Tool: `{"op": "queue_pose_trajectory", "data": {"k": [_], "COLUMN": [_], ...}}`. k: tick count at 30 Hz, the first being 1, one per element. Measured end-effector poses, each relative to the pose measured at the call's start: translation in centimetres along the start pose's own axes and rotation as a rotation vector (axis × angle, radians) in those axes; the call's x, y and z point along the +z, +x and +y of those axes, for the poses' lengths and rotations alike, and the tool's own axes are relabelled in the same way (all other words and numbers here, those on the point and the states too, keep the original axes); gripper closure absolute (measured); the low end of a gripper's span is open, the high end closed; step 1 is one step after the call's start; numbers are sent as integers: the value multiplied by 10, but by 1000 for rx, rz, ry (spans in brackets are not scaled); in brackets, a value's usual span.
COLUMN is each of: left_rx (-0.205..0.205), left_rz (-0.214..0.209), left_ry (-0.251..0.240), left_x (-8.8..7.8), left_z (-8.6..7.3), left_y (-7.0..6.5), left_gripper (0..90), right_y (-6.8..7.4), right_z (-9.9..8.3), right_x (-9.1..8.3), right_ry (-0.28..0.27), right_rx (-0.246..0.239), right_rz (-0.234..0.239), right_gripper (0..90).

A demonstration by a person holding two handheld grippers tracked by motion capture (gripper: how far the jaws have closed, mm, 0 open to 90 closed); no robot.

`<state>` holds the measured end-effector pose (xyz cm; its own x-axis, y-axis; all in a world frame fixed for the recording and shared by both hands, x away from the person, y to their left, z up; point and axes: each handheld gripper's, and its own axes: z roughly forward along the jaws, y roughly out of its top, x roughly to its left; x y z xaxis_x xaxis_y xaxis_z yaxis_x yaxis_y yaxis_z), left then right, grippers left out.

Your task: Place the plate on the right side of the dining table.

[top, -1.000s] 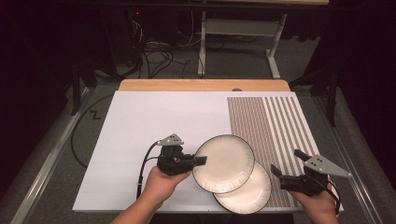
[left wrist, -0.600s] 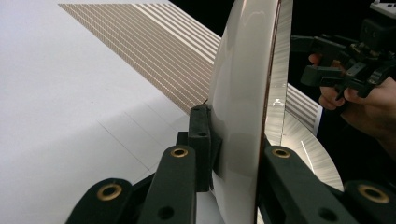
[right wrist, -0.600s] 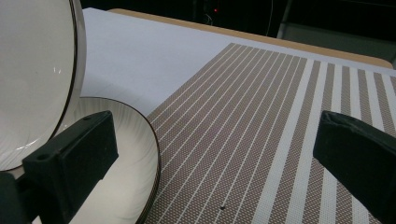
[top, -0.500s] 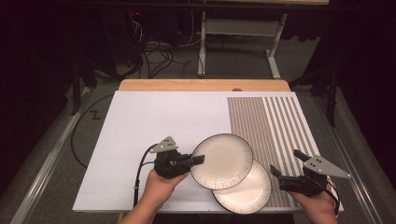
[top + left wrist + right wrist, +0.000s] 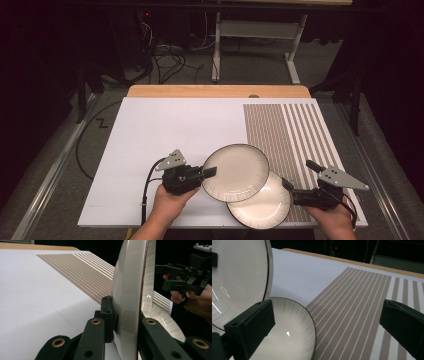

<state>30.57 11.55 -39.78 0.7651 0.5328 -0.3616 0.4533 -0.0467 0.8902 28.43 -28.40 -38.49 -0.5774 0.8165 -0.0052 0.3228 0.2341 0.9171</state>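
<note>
The left tongs [image 5: 210, 172] are clamped on the left rim of the upper plate [image 5: 236, 172], holding it lifted and tilted at the near middle of the worktop [image 5: 165, 130]. In the left gripper view the plate stands edge-on between the two black jaws, which press on both its faces. A second plate [image 5: 265, 205] lies flat on the worktop just beneath and to the near right, partly covered by the raised one. The right tongs [image 5: 295, 192] stand released, jaws wide apart, just right of the lower plate's rim and not touching it. A striped brown placemat [image 5: 295, 130] covers the right of the worktop, under the lower plate's right edge.
</note>
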Motion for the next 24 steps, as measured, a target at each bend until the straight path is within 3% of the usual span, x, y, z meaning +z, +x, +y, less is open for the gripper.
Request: {"op": "queue_pose_trajectory", "data": {"k": [6,10,24], "left_rx": [5,3,-4], "left_rz": [-3,-9,-7], "left_ry": [-9,-10,-4], "left_x": [-1,-1,-1], "left_z": [-1,-2,-2], "left_y": [0,1,3], "left_gripper": [797,798,797], "right_y": [10,17,32], "right_z": [3,8,23], "right_x": [6,11,35], "right_ry": [-2,-10,38], "right_rx": [4,30,25], "right_rz": [39,90,217], "right_gripper": [12,34,235]}}
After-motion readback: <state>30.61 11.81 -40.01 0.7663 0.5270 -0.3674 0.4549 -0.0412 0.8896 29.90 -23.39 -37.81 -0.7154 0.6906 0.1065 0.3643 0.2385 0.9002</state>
